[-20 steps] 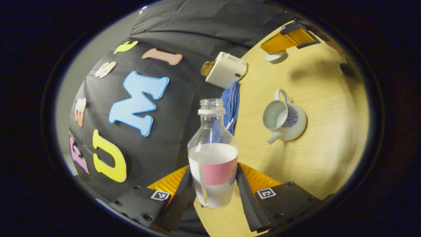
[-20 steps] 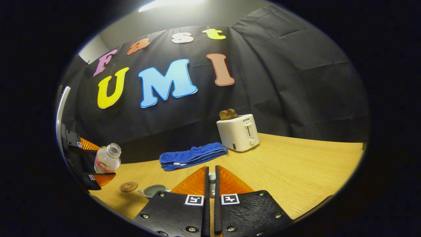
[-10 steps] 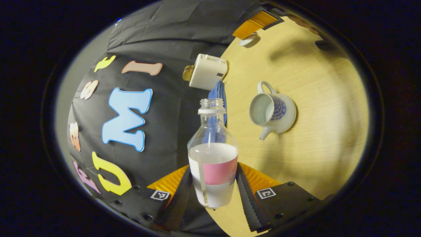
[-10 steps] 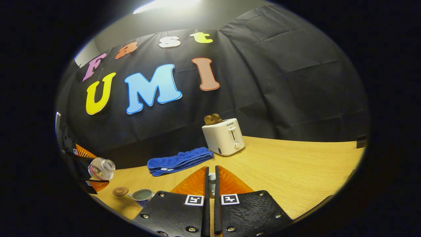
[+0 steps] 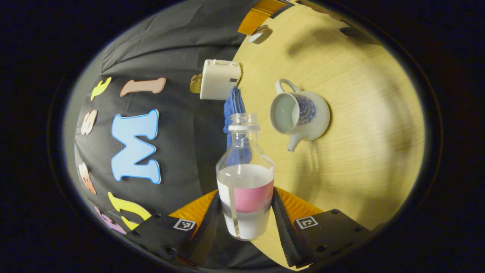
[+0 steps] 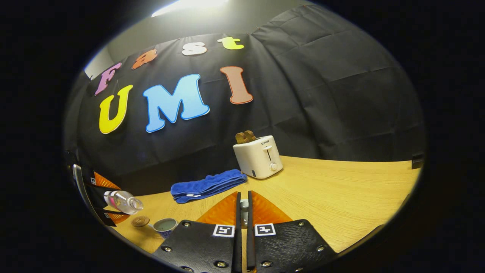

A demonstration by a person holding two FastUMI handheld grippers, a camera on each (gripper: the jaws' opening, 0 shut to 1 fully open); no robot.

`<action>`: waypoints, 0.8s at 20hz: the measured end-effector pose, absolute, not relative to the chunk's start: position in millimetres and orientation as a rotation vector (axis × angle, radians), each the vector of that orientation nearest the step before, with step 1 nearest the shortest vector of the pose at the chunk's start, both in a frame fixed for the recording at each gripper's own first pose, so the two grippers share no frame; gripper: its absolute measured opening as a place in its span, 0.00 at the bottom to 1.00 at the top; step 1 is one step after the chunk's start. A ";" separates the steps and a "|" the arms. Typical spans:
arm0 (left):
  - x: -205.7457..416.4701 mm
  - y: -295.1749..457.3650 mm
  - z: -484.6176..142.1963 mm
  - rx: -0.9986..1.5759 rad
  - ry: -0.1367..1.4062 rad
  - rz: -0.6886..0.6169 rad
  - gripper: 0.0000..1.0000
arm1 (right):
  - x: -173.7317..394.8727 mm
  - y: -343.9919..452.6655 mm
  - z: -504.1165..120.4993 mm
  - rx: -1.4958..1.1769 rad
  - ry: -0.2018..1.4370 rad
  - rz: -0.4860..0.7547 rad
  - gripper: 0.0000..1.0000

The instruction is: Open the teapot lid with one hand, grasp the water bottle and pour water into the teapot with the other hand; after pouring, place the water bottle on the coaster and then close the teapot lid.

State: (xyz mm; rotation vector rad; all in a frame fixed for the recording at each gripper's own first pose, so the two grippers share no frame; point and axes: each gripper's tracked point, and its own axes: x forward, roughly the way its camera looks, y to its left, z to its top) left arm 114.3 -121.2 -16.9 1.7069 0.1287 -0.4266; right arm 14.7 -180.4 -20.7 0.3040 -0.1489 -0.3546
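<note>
My left gripper [image 5: 245,194] is shut on a clear water bottle [image 5: 244,178] with a pink label, uncapped and partly full. The bottle is tipped over above the table, its mouth just left of the white-and-blue teapot [image 5: 300,114], which stands open with some water inside. In the right gripper view the bottle [image 6: 123,201] lies almost level above the teapot [image 6: 166,225] and the round coaster [image 6: 140,221]. My right gripper [image 6: 243,197] is shut on the teapot lid [image 6: 244,207], held up off the table; the lid [image 5: 259,35] also appears far off in the left gripper view.
A white toaster [image 6: 258,156] with bread in it stands at the back of the wooden table [image 6: 341,197]. A folded blue towel [image 6: 207,185] lies to its left, behind the teapot.
The left gripper has tipped the bottle further toward level and brought its mouth closer to the open teapot. The right gripper has stayed nearly still with the lid.
</note>
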 end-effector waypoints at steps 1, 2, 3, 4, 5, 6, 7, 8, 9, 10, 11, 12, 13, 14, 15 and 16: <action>112.8 -119.8 -15.6 1.730 0.131 -0.426 0.87 | 15.0 -179.4 -20.0 0.304 -0.148 -0.350 0.05; 113.4 -118.3 -16.7 1.748 0.138 -0.424 0.87 | 14.8 -179.1 -19.6 0.304 -0.150 -0.347 0.05; 114.4 -116.6 -16.9 1.763 0.149 -0.422 0.87 | 14.7 -178.8 -18.5 0.303 -0.153 -0.346 0.05; 115.2 -115.8 -17.2 1.778 0.157 -0.420 0.87 | 14.8 -177.8 -19.1 0.305 -0.153 -0.342 0.05; 115.2 -116.4 -17.3 1.791 0.159 -0.418 0.87 | 14.9 -175.7 -18.1 0.306 -0.153 -0.334 0.05; 114.7 -117.0 -17.6 1.807 0.158 -0.418 0.87 | 14.8 -176.0 -18.5 0.307 -0.155 -0.332 0.05; 113.6 -117.7 -17.6 1.824 0.156 -0.417 0.87 | 14.4 -176.7 -17.9 0.307 -0.157 -0.333 0.05; 112.7 -119.0 -17.9 1.843 0.153 -0.415 0.87 | 15.0 -176.3 -18.0 0.307 -0.157 -0.332 0.05; 112.6 -118.5 -18.2 1.863 0.153 -0.416 0.87 | 15.2 -175.6 -17.4 0.306 -0.157 -0.331 0.05; 111.9 -118.3 -19.2 1.879 0.156 -0.419 0.87 | 15.4 -175.4 -17.7 0.306 -0.156 -0.329 0.05; 112.6 -117.2 -17.8 1.890 0.160 -0.420 0.87 | 15.6 -174.5 -17.7 0.304 -0.155 -0.326 0.05; 113.9 -115.8 -18.0 1.900 0.161 -0.416 0.87 | 15.5 -173.4 -18.2 0.300 -0.155 -0.323 0.05; 115.3 -115.0 -17.4 1.906 0.163 -0.417 0.87 | 15.3 -173.1 -16.9 0.295 -0.157 -0.322 0.05; 116.4 -115.2 -16.8 1.915 0.162 -0.416 0.87 | 15.3 -173.6 -16.6 0.294 -0.159 -0.322 0.05; 117.1 -116.8 -16.4 1.926 0.158 -0.416 0.87 | 15.7 -173.4 -16.3 0.296 -0.157 -0.320 0.05; 117.0 -117.9 -16.8 1.935 0.154 -0.417 0.87 | 16.1 -172.8 -17.6 0.296 -0.154 -0.319 0.05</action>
